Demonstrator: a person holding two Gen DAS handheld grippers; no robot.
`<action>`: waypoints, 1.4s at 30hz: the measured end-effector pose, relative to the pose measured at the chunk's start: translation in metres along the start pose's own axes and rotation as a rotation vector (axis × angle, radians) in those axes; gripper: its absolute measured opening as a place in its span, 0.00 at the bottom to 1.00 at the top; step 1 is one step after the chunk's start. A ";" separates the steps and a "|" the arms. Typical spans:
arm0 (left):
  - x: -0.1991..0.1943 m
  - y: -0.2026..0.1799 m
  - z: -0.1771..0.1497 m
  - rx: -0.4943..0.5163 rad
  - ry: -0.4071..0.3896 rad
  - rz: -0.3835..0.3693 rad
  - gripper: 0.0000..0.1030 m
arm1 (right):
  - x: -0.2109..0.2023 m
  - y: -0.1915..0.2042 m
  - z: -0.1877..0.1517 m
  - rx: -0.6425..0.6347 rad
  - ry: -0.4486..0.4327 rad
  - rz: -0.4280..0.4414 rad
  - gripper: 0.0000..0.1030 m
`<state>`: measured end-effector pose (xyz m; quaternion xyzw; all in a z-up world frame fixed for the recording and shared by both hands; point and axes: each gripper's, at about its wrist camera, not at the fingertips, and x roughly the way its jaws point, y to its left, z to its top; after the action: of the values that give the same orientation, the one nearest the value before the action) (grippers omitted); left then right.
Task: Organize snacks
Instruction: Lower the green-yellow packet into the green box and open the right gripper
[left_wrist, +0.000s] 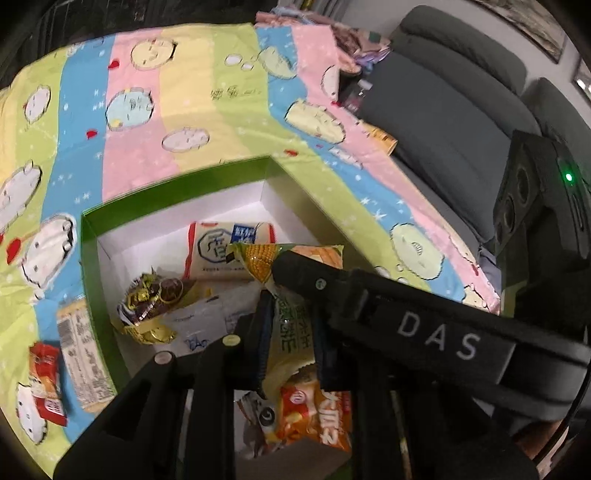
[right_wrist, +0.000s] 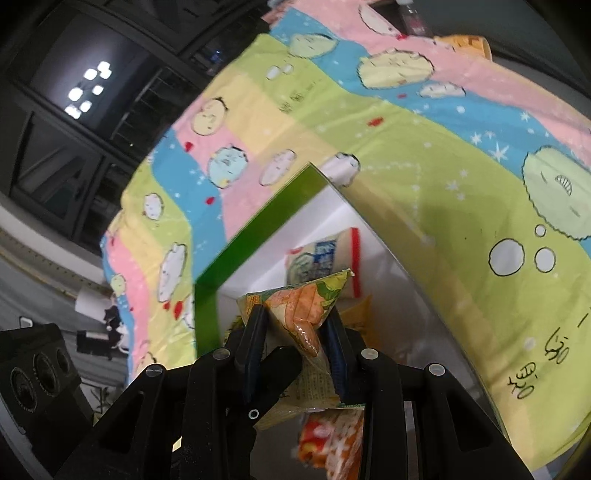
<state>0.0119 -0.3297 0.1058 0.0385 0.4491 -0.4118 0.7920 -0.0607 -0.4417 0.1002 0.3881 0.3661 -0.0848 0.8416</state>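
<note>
Snacks are piling up in the green box (left_wrist: 92, 236) as we are clamping both the left tongs (left_wrist: 291, 332) and right tongs (right_wrist: 295, 332) on, seemingly, one corn-print packet (right_wrist: 306, 306) above it, leaving two packs (left_wrist: 74, 358) outside.
</note>
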 end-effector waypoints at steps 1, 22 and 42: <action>0.004 0.002 -0.001 -0.012 0.011 -0.003 0.17 | 0.003 -0.002 0.000 0.006 0.007 -0.008 0.33; 0.023 0.007 -0.035 -0.256 0.113 -0.014 0.16 | 0.006 -0.026 -0.017 0.022 0.024 -0.189 0.28; 0.035 -0.021 -0.058 -0.274 0.178 -0.034 0.18 | -0.022 -0.038 -0.041 -0.030 0.018 -0.294 0.21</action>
<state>-0.0330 -0.3397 0.0518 -0.0410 0.5701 -0.3551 0.7397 -0.1148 -0.4417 0.0751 0.3182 0.4278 -0.1983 0.8224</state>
